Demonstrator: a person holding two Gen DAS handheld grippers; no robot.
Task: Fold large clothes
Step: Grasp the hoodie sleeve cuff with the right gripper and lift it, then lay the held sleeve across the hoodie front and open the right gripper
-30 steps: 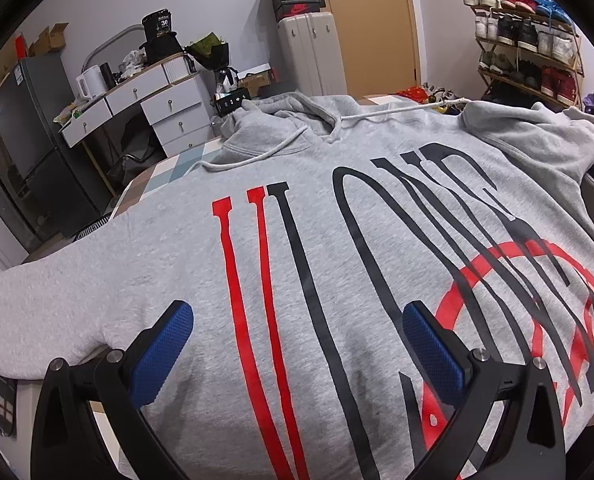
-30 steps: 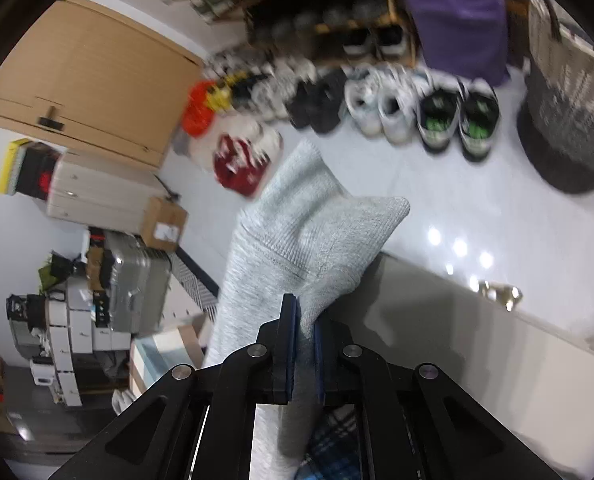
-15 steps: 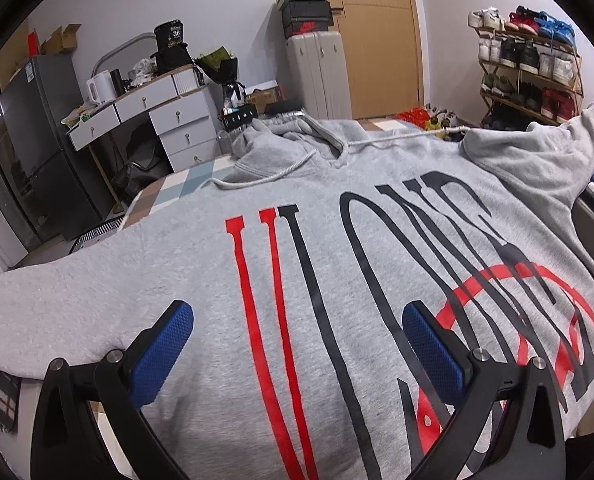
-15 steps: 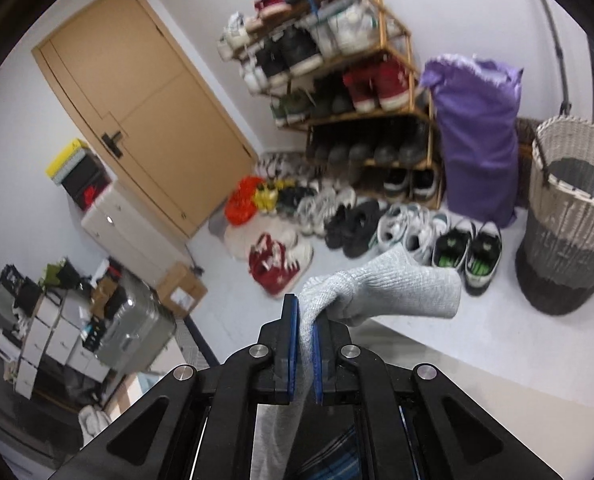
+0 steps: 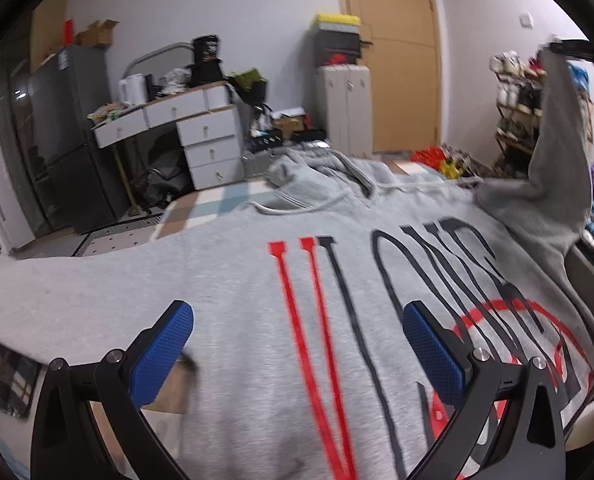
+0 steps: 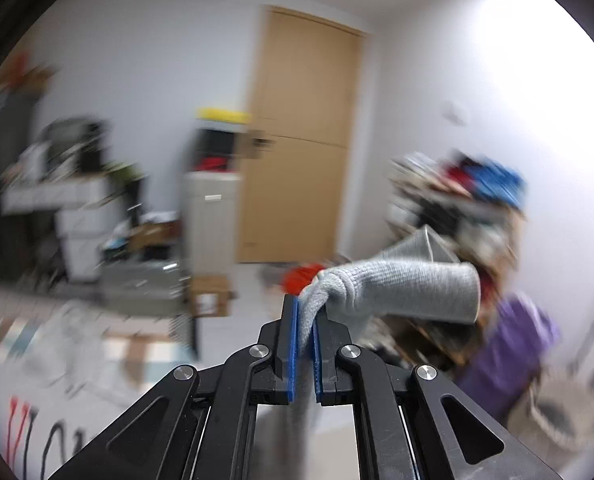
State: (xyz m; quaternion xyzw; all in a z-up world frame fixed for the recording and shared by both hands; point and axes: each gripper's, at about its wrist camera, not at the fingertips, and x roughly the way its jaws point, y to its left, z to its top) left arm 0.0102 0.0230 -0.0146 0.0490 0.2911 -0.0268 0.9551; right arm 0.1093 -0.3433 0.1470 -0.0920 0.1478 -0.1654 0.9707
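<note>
A large grey hoodie (image 5: 233,292) with red and black lettering lies spread flat, hood at the far end. My left gripper (image 5: 297,344) is open and empty, low over the hoodie's lower front. My right gripper (image 6: 305,312) is shut on the ribbed cuff (image 6: 401,292) of the hoodie's right sleeve. In the left wrist view that sleeve (image 5: 557,152) hangs lifted high at the right, with the right gripper (image 5: 573,48) at its top. The left sleeve (image 5: 37,292) lies stretched out to the left.
A checked cloth (image 5: 201,208) covers the surface under the hoodie. Beyond it stand a white desk with drawers (image 5: 185,120), a dark fridge (image 5: 65,128), a wooden door (image 5: 401,60) and a shoe rack (image 5: 517,112). A wicker basket (image 6: 565,420) stands at the right.
My right gripper has lifted the sleeve cuff from low beside the surface to high up and swung it left towards the hoodie's body. My left gripper has drifted a little; it stays open.
</note>
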